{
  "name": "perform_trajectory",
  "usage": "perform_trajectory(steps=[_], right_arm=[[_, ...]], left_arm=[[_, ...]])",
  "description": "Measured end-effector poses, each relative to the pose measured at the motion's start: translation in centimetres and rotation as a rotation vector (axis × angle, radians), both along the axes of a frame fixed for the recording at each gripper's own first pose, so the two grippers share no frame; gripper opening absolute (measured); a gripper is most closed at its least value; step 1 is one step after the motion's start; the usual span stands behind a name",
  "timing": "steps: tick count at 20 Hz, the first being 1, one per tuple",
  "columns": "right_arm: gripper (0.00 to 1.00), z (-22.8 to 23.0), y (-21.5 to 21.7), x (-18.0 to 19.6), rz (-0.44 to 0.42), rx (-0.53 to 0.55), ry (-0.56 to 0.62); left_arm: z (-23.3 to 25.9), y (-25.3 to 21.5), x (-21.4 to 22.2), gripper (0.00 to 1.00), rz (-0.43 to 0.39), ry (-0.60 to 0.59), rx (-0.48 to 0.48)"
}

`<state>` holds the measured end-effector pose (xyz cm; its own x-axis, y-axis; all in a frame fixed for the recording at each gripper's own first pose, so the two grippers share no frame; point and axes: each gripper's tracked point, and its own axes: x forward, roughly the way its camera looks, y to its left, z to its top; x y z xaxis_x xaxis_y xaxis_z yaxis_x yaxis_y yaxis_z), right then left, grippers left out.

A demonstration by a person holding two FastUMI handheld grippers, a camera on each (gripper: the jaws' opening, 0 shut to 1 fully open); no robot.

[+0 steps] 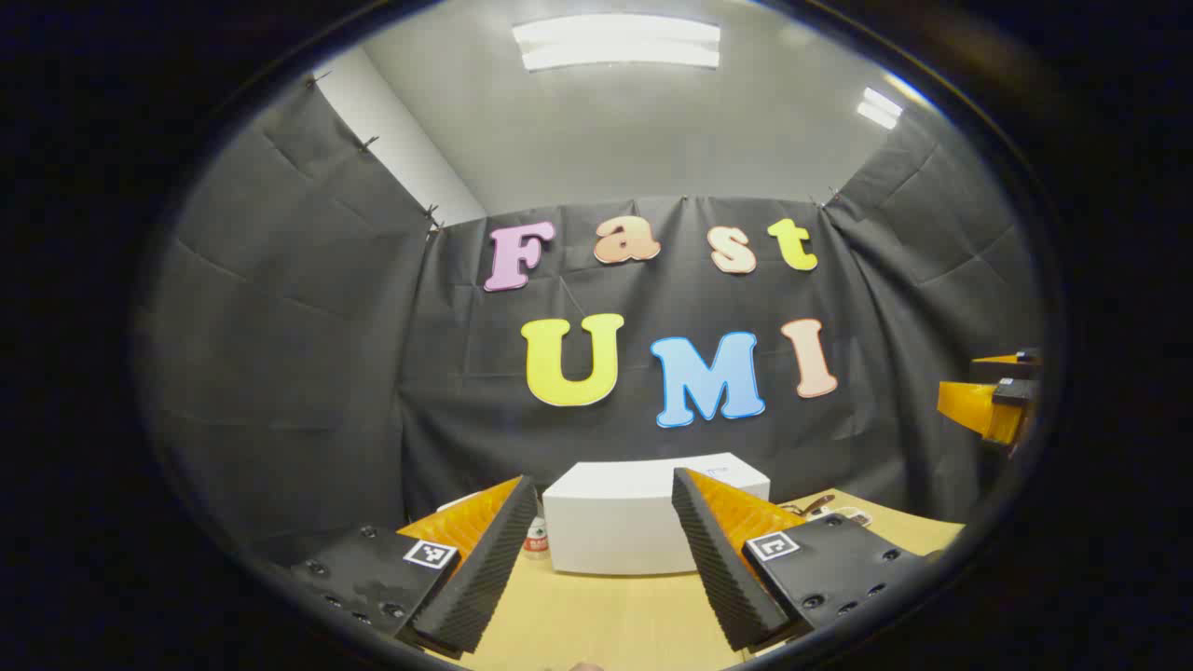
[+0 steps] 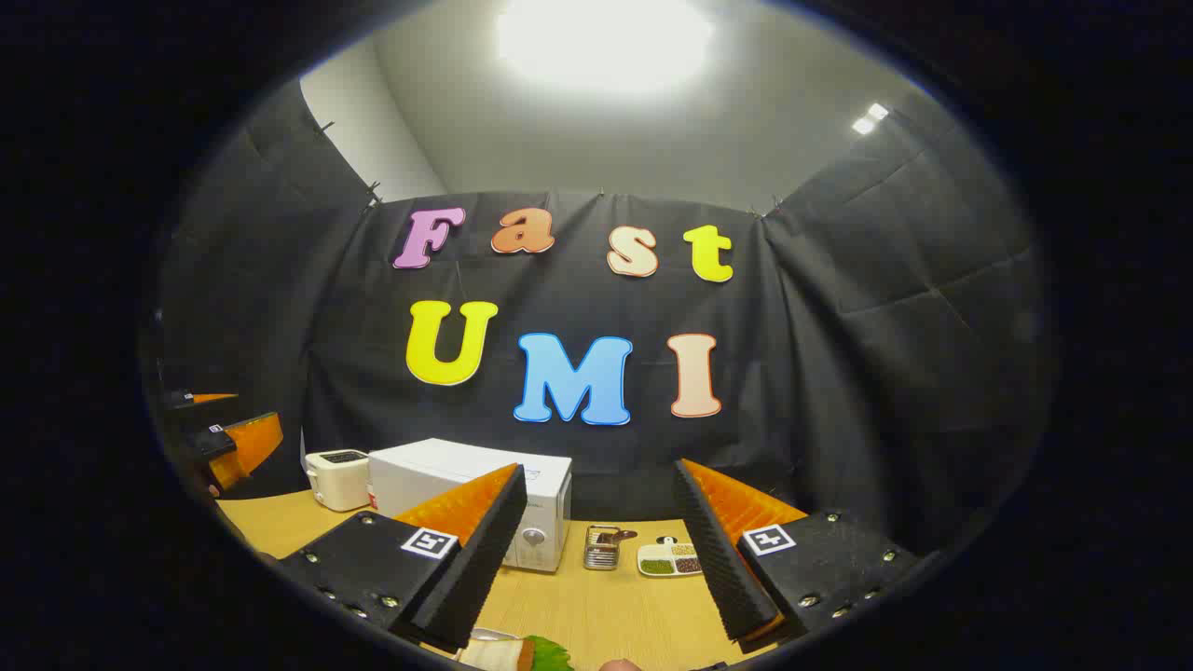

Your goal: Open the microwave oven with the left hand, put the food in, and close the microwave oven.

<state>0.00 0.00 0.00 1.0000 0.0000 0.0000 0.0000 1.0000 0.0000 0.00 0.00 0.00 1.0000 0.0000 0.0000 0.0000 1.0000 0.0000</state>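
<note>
On tabletop point(image 2: 596, 606), microwave oven point(image 2: 471, 499) shut, both grippers up & empty.

Left gripper view: left gripper point(image 1: 604, 559) fingers wide apart, nothing btwn them, above tabletop, facing white microwave oven point(image 1: 643, 517) at back near the black cloth wall; small red/white item point(image 1: 536, 538) just beside its left edge, a few small bits point(image 1: 820, 508) on tabletop to its right. Right gripper point(image 1: 993, 401) seen at far right edge, raised; its spread can't tell from there. Right gripper view: right gripper point(image 2: 601, 550) fingers wide apart, empty. Microwave oven sits left of centre, door closed, knob on front right. White toaster point(image 2: 337, 478) just left of it. Metal rack point(image 2: 604, 547) and divided dish point(image 2: 669, 559) w/ green & brown fillings to its right. Food point(image 2: 522, 654) w/ green leaf at bottom edge on tabletop, near the gripper, not gripped. Left gripper point(image 2: 233, 443) at far left, raised.
</note>
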Motion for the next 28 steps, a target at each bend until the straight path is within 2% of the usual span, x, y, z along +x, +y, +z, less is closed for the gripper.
perform_trajectory(steps=[2,10,19,21,22,23,28], right_arm=[[0.95,-0.3,-0.4,0.1,-0.006,0.002,0.006],[0.95,-0.6,-1.9,0.4,-0.008,0.006,0.006],[0.95,-1.0,-2.4,0.3,0.029,0.014,0.012],[0.95,-1.3,-2.2,0.2,0.054,0.024,0.015],[0.95,-1.3,-2.3,0.1,0.059,0.023,0.009],[0.95,-1.3,-2.5,0.1,0.060,0.020,0.011],[0.95,-1.4,-3.0,0.2,0.036,0.021,0.017]], left_arm=[[0.1,-0.5,0.0,1.00,-0.002,-0.001,0.005],[0.4,-1.9,0.2,1.00,0.001,0.001,0.012],[0.2,-3.4,-0.1,1.00,0.015,0.013,0.014],[0.2,-3.6,0.2,1.00,0.028,0.007,0.014],[0.3,-3.6,0.4,0.97,0.035,0.002,0.024],[0.3,-3.7,0.6,1.00,0.035,0.003,0.034],[-0.2,-4.9,3.9,1.00,-0.003,-0.007,0.037]])
